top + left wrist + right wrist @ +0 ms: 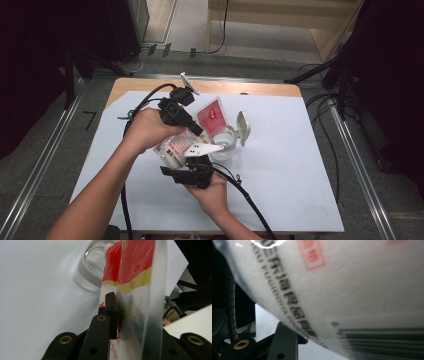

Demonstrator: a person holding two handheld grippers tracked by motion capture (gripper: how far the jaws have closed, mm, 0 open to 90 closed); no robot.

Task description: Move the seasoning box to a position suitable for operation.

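Where fingers pinch, sugar bag (pixel 135 277) print blurred, jar (pixel 92 267) half hidden.

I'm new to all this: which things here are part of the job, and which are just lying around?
In use:
- sugar bag, held by the left gripper and right gripper
- glass jar
- jar's open lid

Lying about:
- floor cables
- wooden furniture

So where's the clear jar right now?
In the high view the clear jar stands mid-table on the white sheet, lid flipped open, beside the sugar bag both grippers hold.
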